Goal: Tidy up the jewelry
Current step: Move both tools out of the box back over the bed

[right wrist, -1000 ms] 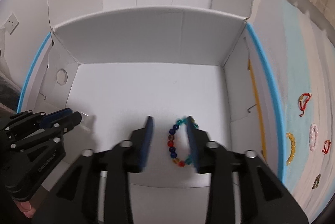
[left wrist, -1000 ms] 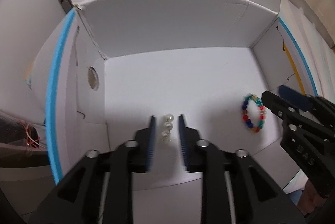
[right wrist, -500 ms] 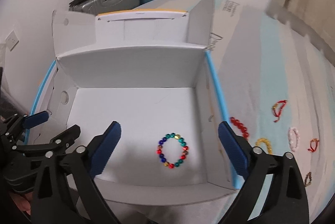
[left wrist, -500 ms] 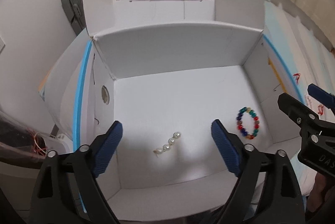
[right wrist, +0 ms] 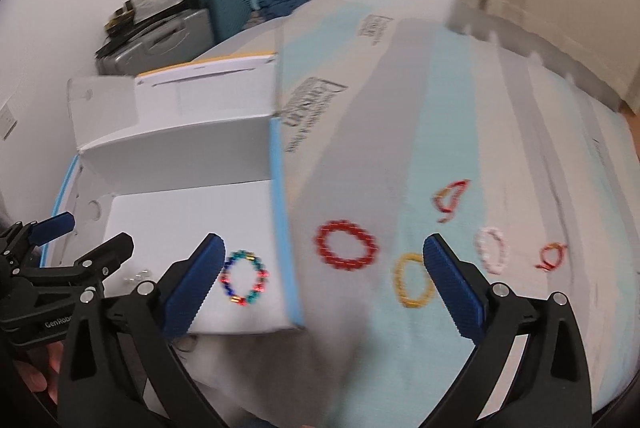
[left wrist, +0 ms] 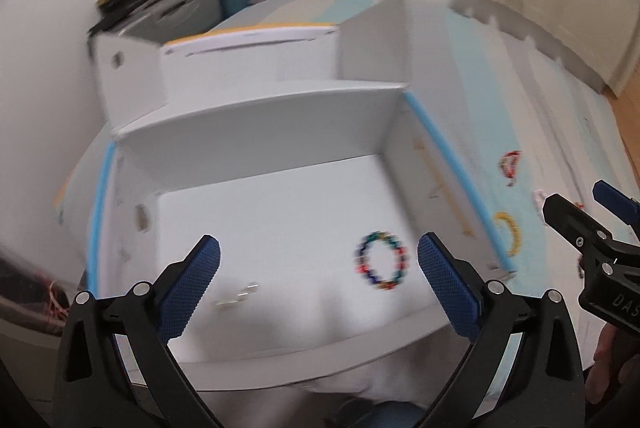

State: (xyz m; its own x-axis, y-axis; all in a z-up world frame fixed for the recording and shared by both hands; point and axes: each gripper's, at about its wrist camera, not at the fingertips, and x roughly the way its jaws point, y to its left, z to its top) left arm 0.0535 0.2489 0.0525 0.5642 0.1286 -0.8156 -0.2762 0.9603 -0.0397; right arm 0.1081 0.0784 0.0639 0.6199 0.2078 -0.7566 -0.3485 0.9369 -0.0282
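Lying on the smooth white floor of the open cardboard box, a short, blurred string of pearl beads sits toward the left side, apart from the multicoloured bead bracelet, a round ring of small beads nearer the box's right wall. The left hand-held gripper hovers above them with its ribbed blue pads spread wide and nothing between them. Right of the box's blue-edged wall, on the pale blue and white striped surface, lie a red bead bracelet, a yellow bead bracelet, a red cord loop, a pale pink bead bracelet and a small red-orange cord loop. The right hand-held gripper is likewise fully parted and empty, straddling the box wall.
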